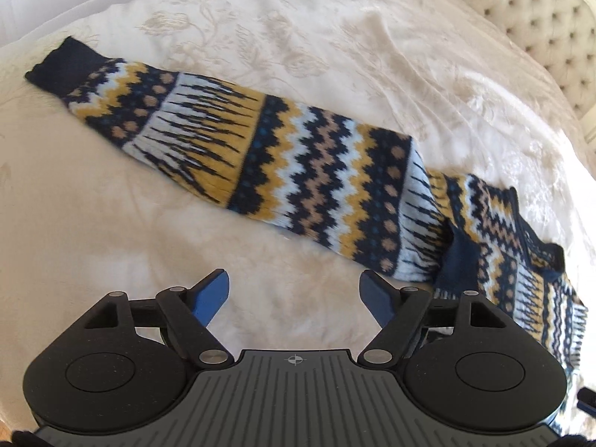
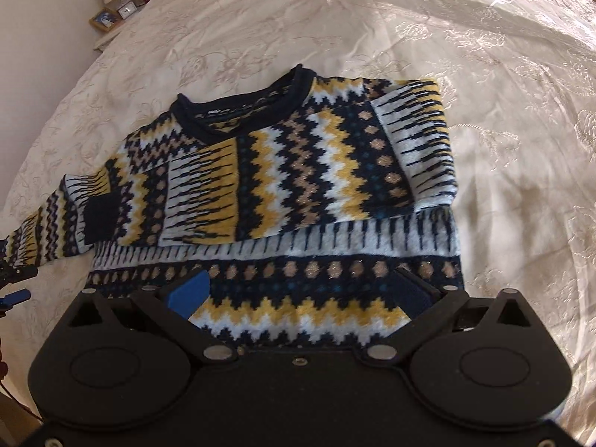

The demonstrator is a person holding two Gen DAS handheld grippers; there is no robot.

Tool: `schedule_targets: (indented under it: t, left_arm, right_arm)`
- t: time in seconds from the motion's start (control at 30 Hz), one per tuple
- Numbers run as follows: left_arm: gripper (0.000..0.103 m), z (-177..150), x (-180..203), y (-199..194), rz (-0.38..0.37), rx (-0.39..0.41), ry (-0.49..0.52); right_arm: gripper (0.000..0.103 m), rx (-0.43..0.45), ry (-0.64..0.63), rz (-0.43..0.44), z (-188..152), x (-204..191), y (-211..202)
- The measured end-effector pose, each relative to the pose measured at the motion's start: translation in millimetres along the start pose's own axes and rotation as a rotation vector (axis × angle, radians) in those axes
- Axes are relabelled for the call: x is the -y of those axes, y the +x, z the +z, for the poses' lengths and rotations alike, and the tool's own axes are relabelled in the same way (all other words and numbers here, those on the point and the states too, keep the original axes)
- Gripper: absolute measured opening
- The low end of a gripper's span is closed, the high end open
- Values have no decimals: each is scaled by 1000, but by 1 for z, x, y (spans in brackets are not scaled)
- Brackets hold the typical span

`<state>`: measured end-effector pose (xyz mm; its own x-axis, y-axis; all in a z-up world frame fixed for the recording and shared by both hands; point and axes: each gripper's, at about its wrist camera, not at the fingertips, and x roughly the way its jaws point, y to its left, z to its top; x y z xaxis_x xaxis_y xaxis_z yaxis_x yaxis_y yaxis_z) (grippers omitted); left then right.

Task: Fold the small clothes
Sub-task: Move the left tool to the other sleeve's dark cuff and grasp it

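Observation:
A knitted sweater [image 2: 298, 171] in navy, mustard, white and tan zigzags lies flat on the cream bedspread [image 2: 503, 149], its neckline [image 2: 242, 111] toward the far side. One sleeve is folded across the chest, and its navy cuff [image 2: 98, 216] rests near the left side. The other sleeve [image 1: 260, 156] stretches straight out over the bed and ends in a navy cuff [image 1: 56, 63]. My left gripper [image 1: 294, 290] is open over bare bedspread just short of that sleeve. My right gripper [image 2: 301, 290] is open above the sweater's lower body, holding nothing.
A tufted headboard [image 1: 540, 18] rises at the bed's far right in the left wrist view. A nightstand [image 2: 111, 18] with a lamp, a framed picture, a clock and a red jar stands beyond the bed's upper left corner. The bedspread extends widely around the sweater.

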<state>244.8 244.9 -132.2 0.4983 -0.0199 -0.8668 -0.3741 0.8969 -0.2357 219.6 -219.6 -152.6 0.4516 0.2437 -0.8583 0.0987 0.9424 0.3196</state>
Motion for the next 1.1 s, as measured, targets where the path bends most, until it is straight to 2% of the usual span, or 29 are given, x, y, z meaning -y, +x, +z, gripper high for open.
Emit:
schedule_targets:
  t: [0.27,0.53,0.67,1.0,1.07,1.1]
  left_arm:
    - [78,34,-68,-11,42,73,-123]
    - [78,76,-112,-8,79,140,-129]
    - [78,95,-127,3,89,143,-133]
    - [76,118,-155,29,27,130,-222]
    - [59,118,-155,28,57,133,-226]
    - [40,119,-153,27,95,130,-216]
  right_arm:
    - [102,-17,-28,25,-12,-38,0]
    - [102,-18,-36,31,-14,-70,4]
    - [102,-22,-50,32,-14,-86,7]
    - [102,-44,-78,24,-12,-112,14]
    - [102,-46,-81,22,-12,-114,15]
    - [102,-48,-82,22,-12,-114,16]
